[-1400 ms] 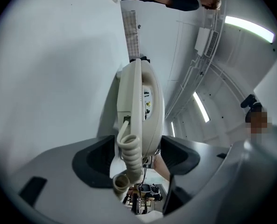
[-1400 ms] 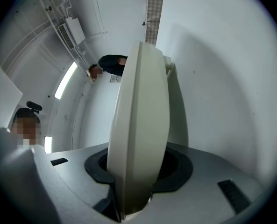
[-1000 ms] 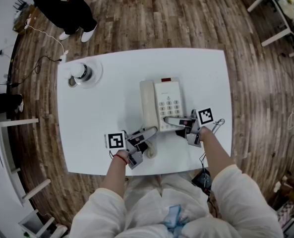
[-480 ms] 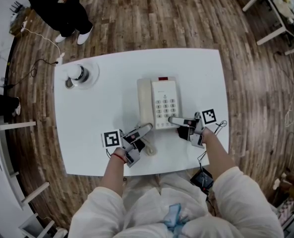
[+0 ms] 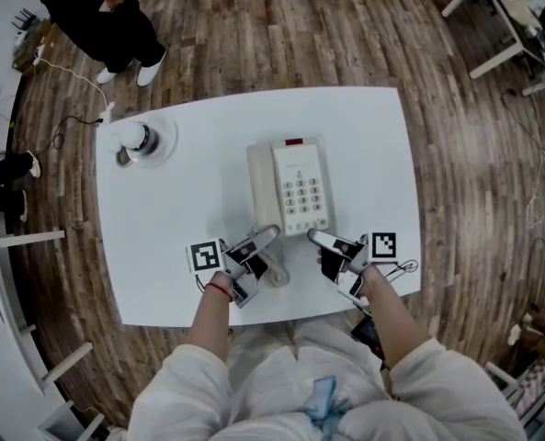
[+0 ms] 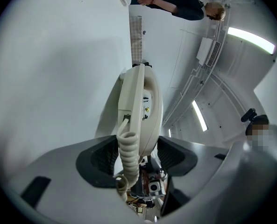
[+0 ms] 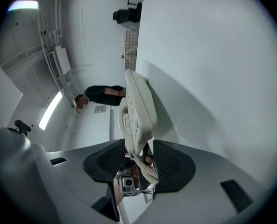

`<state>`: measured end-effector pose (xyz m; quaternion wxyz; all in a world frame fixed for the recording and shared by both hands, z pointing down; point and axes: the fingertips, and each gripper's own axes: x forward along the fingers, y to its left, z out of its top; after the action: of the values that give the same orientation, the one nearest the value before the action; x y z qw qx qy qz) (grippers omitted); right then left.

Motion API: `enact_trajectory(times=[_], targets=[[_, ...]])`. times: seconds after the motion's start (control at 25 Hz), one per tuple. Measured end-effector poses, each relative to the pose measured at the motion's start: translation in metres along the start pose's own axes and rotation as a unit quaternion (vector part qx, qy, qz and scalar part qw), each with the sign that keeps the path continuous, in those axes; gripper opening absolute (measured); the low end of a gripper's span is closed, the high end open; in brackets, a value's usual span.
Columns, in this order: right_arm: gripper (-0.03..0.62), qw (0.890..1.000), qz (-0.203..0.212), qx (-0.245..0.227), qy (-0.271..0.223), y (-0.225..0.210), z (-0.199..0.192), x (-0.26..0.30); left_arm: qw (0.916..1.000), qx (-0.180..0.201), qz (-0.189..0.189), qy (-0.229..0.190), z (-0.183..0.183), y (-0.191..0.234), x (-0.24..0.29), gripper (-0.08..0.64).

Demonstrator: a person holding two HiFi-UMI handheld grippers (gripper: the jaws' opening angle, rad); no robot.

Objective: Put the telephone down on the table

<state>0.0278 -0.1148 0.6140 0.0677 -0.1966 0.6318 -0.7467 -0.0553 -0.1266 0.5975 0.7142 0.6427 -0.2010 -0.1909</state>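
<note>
Here the telephone [image 5: 290, 189] is pictured resting on the bench [image 5: 162, 228], jaws of the right gripper [image 5: 315, 238] just opened wide, clear of its corner, those of the left gripper [image 5: 271, 233] clamped half-closed on its handset end, best eased apart before withdrawal past the cord [image 5: 277, 277].

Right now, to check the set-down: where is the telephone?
Head view: the telephone sits mid-table on the white table, its near edge between the left hand-held gripper and right hand-held gripper.
</note>
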Motion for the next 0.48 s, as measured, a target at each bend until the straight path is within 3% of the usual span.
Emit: enact_trajectory(times=[0.2,0.48], targets=[[0.166,0.992,-0.010,0.081,-0.100,-0.006,-0.007,0.010,1.0000,0.006,0.000,0.005,0.000,0.001,0.002,0.262],[0.163,0.982,-0.059,0.090,-0.155,-0.012,0.002,0.013,1.0000,0.004,0.002,0.007,-0.002,0.002,0.003,0.262]])
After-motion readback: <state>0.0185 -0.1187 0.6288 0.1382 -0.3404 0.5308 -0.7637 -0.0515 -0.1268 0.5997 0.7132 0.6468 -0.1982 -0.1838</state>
